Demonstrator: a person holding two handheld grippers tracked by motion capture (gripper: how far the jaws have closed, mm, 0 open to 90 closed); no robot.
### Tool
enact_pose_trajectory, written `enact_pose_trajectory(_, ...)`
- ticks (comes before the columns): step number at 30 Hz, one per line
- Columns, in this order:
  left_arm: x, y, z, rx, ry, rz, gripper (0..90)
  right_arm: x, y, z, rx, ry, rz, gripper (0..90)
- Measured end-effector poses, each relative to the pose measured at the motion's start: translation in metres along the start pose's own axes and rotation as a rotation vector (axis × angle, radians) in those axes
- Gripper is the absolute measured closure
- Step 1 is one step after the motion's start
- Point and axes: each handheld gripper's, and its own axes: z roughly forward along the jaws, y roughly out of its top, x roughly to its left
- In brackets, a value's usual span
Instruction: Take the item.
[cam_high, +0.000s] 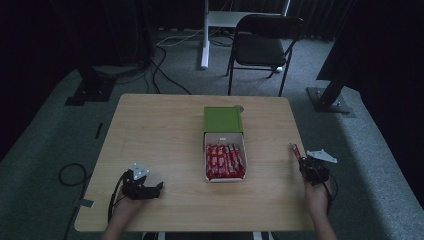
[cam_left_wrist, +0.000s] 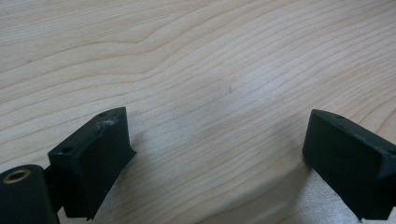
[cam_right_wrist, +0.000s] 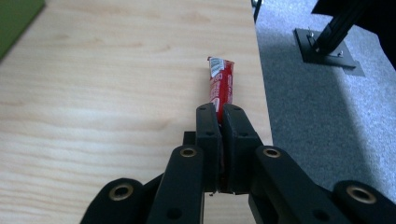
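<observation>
My right hand-held gripper (cam_right_wrist: 220, 113) is clamped on one red foil-wrapped snack bar (cam_right_wrist: 221, 85) near the wooden counter (cam_high: 160, 130) edge, the left hand-held gripper (cam_left_wrist: 217, 154) gaping idle, so I judge the white cardboard tray (cam_high: 224, 161) still mostly unemptied.

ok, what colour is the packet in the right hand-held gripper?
Red, with a white printed end. The packet shows best in the right gripper view, pinched in the right hand-held gripper.

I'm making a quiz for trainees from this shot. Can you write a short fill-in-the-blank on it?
1. The right gripper is shut on a ____ packet.
2. The left gripper has its jaws ____.
3. The box holds more packets, and its sleeve is ____.

Missing words: red; open; green
</observation>
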Motion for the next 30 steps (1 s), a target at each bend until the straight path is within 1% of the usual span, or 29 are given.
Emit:
enact_pose_trajectory(3,0.0,0.0,0.0,0.0,0.0,0.0,8.6,0.001,-0.01,0.005,0.027,0.002,-0.007,85.7)
enact_pose_trajectory(5,0.0,0.0,0.0,0.0,0.0,0.0,8.6,0.002,-0.013,0.006,0.033,0.001,-0.011,85.7)
enact_pose_trajectory(9,0.0,0.0,0.0,0.0,0.0,0.0,8.6,0.003,-0.018,0.007,0.046,0.011,-0.004,85.6)
enact_pose_trajectory(11,0.0,0.0,0.0,0.0,0.0,-0.001,8.6,0.006,-0.022,0.008,0.05,0.012,-0.028,85.6)
enact_pose_trajectory(14,0.0,0.0,0.0,0.0,0.0,-0.001,8.6,0.008,-0.026,0.009,0.056,0.017,-0.036,85.7)
enact_pose_trajectory(19,0.0,0.0,0.0,0.0,0.0,0.0,8.6,0.009,-0.033,0.013,0.08,0.037,-0.016,85.7)
enact_pose_trajectory(21,0.0,0.0,0.0,0.0,0.0,0.0,8.6,0.01,-0.036,0.014,0.087,0.04,-0.023,85.7)
enact_pose_trajectory(24,0.0,0.0,0.0,0.0,0.0,-0.001,8.6,0.011,-0.038,0.014,0.08,0.039,-0.029,85.7)
enact_pose_trajectory(29,0.0,0.0,0.0,0.0,0.0,0.0,8.6,0.008,-0.038,0.011,0.068,0.072,0.012,83.1)
enact_pose_trajectory(30,0.0,0.0,0.0,0.0,0.0,0.0,8.6,0.008,-0.038,0.011,0.068,0.072,0.012,83.1)
